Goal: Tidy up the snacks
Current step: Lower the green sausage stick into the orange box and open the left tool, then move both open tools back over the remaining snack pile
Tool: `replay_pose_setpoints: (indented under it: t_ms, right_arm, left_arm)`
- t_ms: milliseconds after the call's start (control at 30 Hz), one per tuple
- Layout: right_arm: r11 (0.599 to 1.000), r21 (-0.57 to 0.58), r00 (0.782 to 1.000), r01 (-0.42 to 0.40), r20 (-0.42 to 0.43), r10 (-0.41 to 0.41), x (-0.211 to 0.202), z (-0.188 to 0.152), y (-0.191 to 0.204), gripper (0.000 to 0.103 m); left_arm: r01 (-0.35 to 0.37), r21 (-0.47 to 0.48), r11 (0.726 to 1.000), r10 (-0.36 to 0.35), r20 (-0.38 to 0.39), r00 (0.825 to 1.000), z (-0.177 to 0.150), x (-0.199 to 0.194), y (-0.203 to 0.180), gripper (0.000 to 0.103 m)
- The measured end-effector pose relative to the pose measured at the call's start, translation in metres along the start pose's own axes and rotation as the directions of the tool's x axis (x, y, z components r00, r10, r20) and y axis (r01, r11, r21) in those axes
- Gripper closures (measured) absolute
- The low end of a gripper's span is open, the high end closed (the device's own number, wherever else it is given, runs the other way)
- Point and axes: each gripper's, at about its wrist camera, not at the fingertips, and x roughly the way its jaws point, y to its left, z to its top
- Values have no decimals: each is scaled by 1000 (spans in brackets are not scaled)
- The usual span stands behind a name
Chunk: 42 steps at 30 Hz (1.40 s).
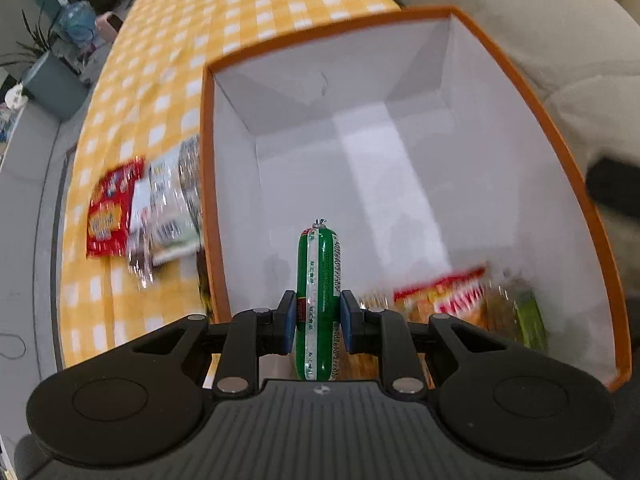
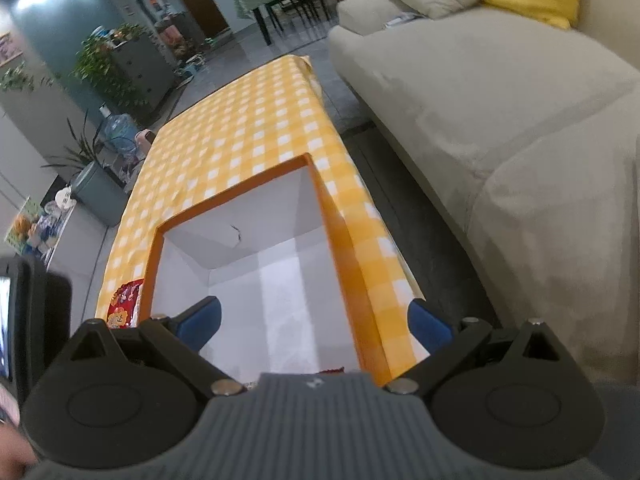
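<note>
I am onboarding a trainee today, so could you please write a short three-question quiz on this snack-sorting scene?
1. True or false: the left gripper holds a green sausage stick.
2. The right gripper's fingers are: A) open and empty, B) shut on a packet.
3. Fill in: the red snack packet on the checked tablecloth lies ____ the orange box.

Key: 1 true; 2 A; 3 outside.
</note>
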Motion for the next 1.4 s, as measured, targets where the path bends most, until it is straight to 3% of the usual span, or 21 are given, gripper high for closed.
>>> replay_pose_setpoints:
  t_ms: [167, 300, 433, 567, 767, 1067, 1267, 1400]
  right_arm:
    - [999, 46, 1000, -1, -6, 2, 1, 1, -8, 6]
    - [999, 52, 1000, -6, -15, 7, 4, 2, -8, 6]
    - [999, 50, 1000, -3, -21, 4, 3, 1, -10, 6]
    - [999, 43, 1000, 2, -24, -1, 5, 1, -9, 6]
    - [1000, 24, 999, 9, -35, -9, 8, 0, -6, 6]
    - [999, -42, 998, -29, -63, 26, 5, -2, 12, 6]
    - [993, -99, 990, -58, -137, 44, 8, -6, 33, 6]
    - [990, -139, 984, -37, -180, 12, 13, -11, 46, 6]
  left_arm:
    - [-113, 8, 994, 113, -25, 993, -12, 4, -3, 78]
    - [-73, -25, 997, 71, -55, 996, -16, 3, 2, 74]
    - [-105, -2, 994, 105, -14, 994, -22, -5, -2, 69]
    - [-77, -7, 997, 77, 4, 997, -24, -17, -2, 55]
    - [6, -48, 999, -3, 58, 998, -28, -49, 17, 50]
    - [82, -153, 985, -65, 113, 991, -31, -78, 59, 46]
    - [113, -213, 971, -87, 132, 988, -38, -86, 86, 44]
    - [135, -254, 958, -96, 160, 982, -45, -92, 108, 41]
